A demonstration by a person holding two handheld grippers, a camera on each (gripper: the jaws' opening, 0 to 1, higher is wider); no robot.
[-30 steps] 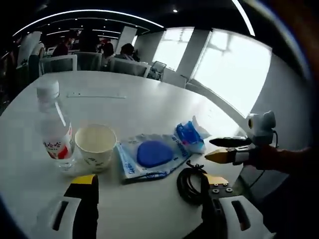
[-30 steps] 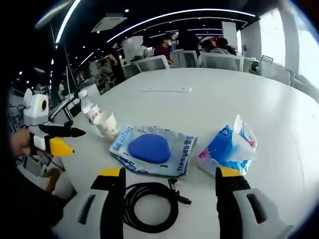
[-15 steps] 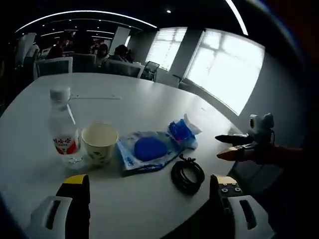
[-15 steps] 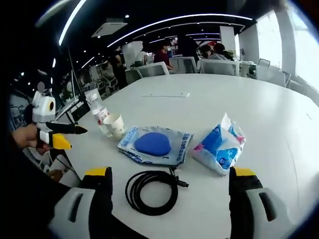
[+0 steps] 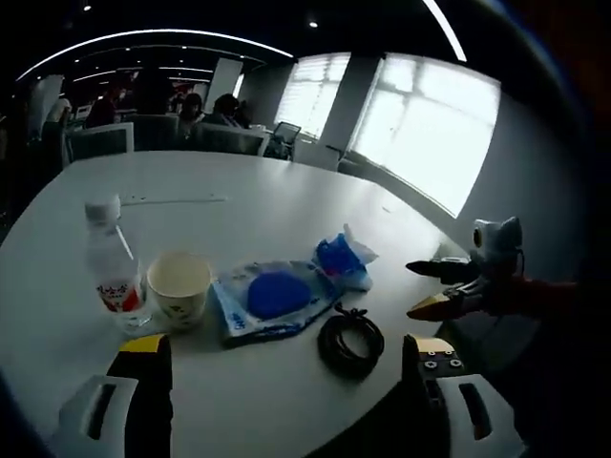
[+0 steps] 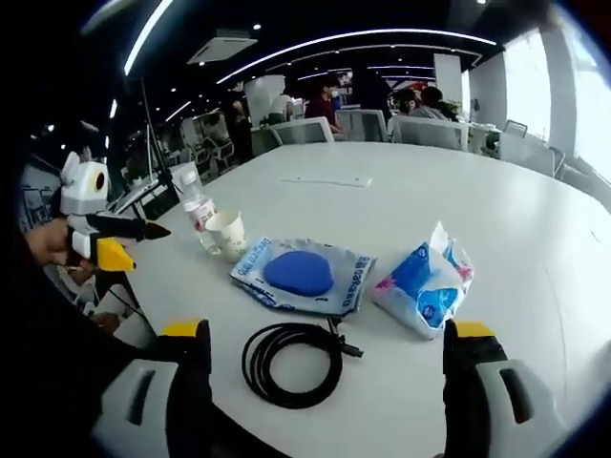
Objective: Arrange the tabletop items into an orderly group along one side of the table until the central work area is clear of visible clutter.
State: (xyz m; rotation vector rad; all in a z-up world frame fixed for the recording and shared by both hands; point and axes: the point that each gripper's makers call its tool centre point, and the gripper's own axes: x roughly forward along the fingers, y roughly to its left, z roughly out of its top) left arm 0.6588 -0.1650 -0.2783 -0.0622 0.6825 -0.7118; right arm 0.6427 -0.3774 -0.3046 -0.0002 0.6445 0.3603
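On the white tabletop a row runs near the edge: water bottle, paper cup just beside it, blue pouch, tissue pack, with the coiled black cable in front (nearest the cameras). Left hand-held gripper and right hand-held gripper both hang released, jaws wide apart, holding nothing

Big open office: bright windows along one wall, curved ceiling light strips (pretty dim otherwise), white chairs behind the round white table.
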